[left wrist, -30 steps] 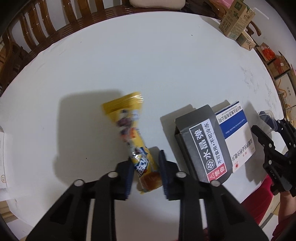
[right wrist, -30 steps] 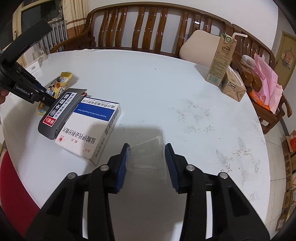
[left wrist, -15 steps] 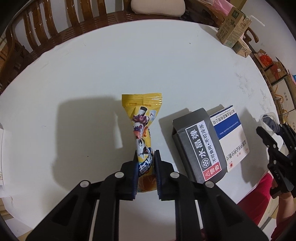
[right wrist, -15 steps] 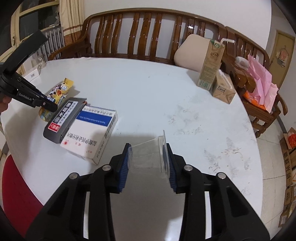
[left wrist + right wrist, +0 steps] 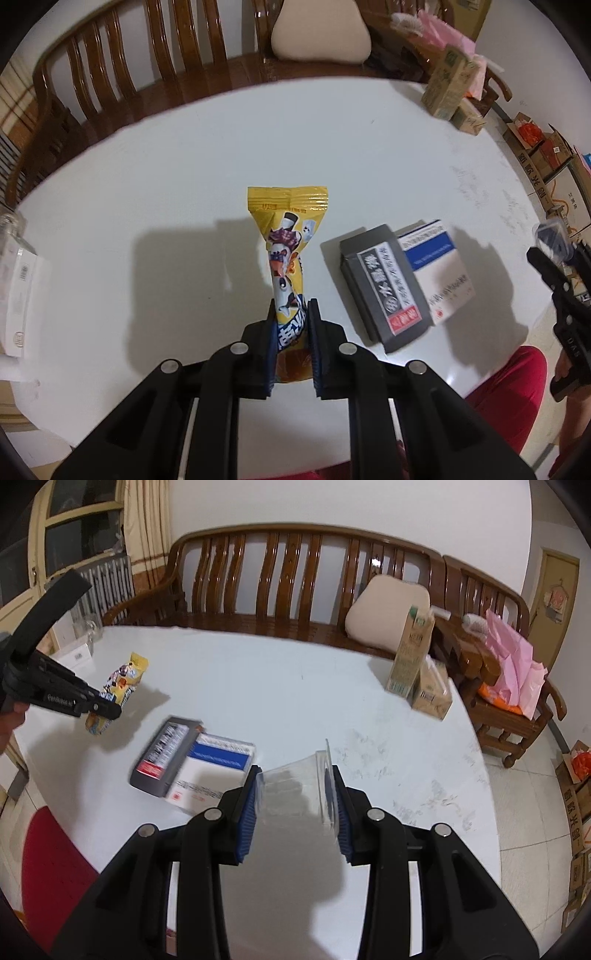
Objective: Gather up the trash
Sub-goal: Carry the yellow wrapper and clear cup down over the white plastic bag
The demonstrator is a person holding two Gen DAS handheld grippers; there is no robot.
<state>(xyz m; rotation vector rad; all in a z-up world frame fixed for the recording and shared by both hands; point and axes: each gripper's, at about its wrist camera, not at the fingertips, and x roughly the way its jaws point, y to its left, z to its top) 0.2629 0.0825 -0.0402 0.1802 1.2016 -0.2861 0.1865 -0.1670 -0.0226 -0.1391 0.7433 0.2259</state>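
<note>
My left gripper (image 5: 291, 308) is shut on a yellow snack wrapper (image 5: 286, 240) and holds it lifted above the white round table (image 5: 166, 192). The wrapper (image 5: 120, 686) and left gripper (image 5: 107, 709) also show at the left of the right wrist view. My right gripper (image 5: 293, 781) is shut on a clear plastic cup (image 5: 295, 797), held on its side above the table (image 5: 277, 690). A grey box (image 5: 386, 284) and a white and blue medicine box (image 5: 434, 266) lie side by side on the table; both also show in the right wrist view, the grey one (image 5: 162, 764) beside the medicine box (image 5: 210, 771).
Two drink cartons (image 5: 410, 657) stand at the table's far right edge. A wooden bench (image 5: 295, 572) with a beige cushion (image 5: 388, 609) runs behind the table. White packaging (image 5: 18, 291) lies at the table's left edge. A red stool (image 5: 48, 867) is below the near edge.
My left gripper closed on the yellow wrapper and lifted it off the table. My right gripper raised the clear cup; both views now tilt up towards the bench.
</note>
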